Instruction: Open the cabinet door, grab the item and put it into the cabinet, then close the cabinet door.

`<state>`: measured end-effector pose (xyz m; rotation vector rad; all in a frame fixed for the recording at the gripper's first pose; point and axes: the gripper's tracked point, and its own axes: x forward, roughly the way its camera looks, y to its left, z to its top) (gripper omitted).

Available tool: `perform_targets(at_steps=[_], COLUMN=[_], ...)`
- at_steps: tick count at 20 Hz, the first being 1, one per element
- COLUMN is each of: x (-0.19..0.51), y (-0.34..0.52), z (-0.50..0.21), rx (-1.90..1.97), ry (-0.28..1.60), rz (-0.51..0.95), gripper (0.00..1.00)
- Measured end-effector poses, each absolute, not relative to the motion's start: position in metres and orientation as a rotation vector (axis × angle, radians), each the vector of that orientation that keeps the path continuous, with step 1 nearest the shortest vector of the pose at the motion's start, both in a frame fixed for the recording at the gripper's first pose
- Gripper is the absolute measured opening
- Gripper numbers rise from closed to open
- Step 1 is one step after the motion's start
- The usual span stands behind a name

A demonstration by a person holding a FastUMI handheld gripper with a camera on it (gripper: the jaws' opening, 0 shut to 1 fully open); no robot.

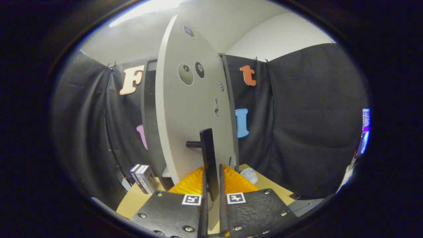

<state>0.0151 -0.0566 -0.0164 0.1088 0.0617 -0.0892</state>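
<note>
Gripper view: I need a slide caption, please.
Gripper shut on the black handle of the open cabinet door.

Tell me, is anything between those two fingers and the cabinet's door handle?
No. The black handle on the pale cabinet door already sits between the fingers of the gripper, which are closed around it. The door stands swung open.

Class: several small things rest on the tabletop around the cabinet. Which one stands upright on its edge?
The small box left of the cabinet door stands upright; the pale round thing to the right lies low. The gripper is shut on the door handle.
</note>
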Motion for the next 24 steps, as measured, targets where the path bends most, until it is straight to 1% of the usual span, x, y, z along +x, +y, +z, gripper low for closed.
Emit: perform_targets(at_steps=[6,9,10,13,19,24], x=[0.008,0.008,0.009,0.009,0.015,0.022], y=[-0.108,-0.136,-0.149,-0.173,-0.190,-0.216], z=[-0.013,-0.007,-0.007,-0.010,-0.010,-0.010], rx=[0.098,0.115,0.106,0.125,0.121,0.128], ry=[0.044,0.026,0.024,0.028,0.033,0.042], rz=[-0.137,-0.124,-0.135,-0.099,-0.028,0.000], gripper=[0.13,0.14,0.09,0.07,0.07,0.07])
